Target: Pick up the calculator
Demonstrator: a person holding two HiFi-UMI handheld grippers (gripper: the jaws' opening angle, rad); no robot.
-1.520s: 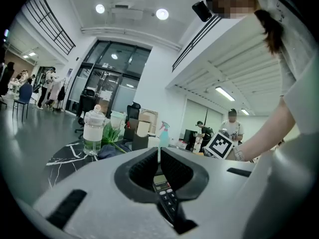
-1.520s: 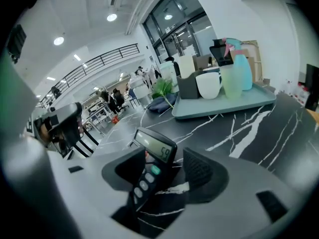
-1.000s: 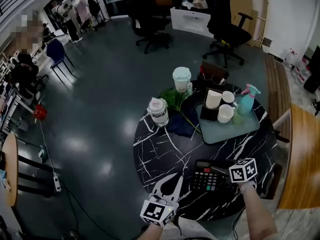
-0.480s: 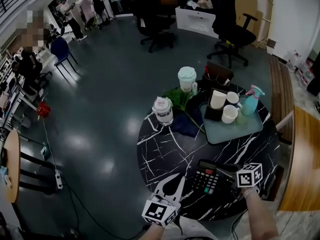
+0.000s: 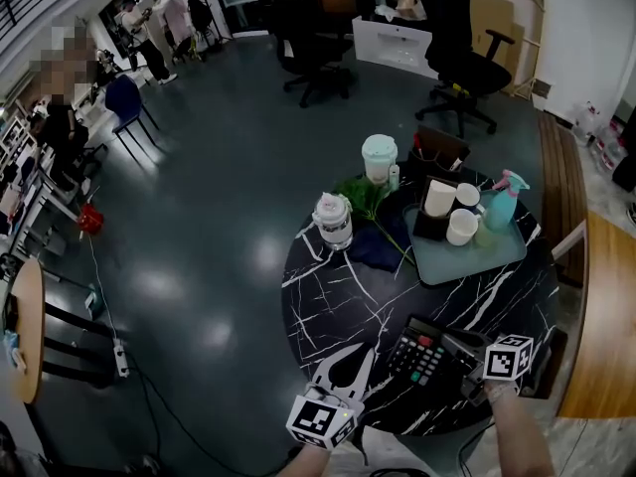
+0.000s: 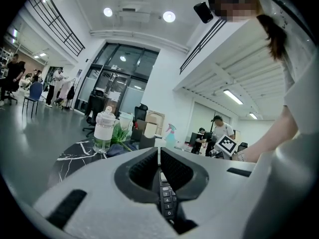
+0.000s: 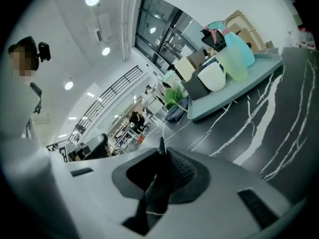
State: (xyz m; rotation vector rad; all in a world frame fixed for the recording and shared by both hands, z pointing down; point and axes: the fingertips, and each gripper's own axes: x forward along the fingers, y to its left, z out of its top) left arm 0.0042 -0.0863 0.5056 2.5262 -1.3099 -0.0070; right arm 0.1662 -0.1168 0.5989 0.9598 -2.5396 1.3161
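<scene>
The black calculator (image 5: 421, 353) with a red key sits at the near side of the round black marble table (image 5: 333, 296), tipped up off the top at its right end. My right gripper (image 5: 461, 356) grips that right edge, and its jaws are still closing. In the right gripper view the calculator's dark edge (image 7: 157, 185) stands pinched between the pads of the right gripper (image 7: 162, 157). My left gripper (image 5: 344, 370) hovers to the calculator's left, shut and holding nothing. In the left gripper view the calculator's keys (image 6: 167, 201) show past the left gripper (image 6: 159, 156).
A teal tray (image 5: 497, 258) at the table's far right carries white cups and a teal spray bottle (image 5: 500, 203). A lidded jar (image 5: 333, 221), a lidded cup (image 5: 379, 157), a green plant (image 5: 360, 197) and a dark cloth (image 5: 372, 248) stand at the far side. Office chairs are beyond.
My right gripper has shut on the calculator's right edge and raised it, so the calculator now sits tilted. The left gripper has stayed where it was.
</scene>
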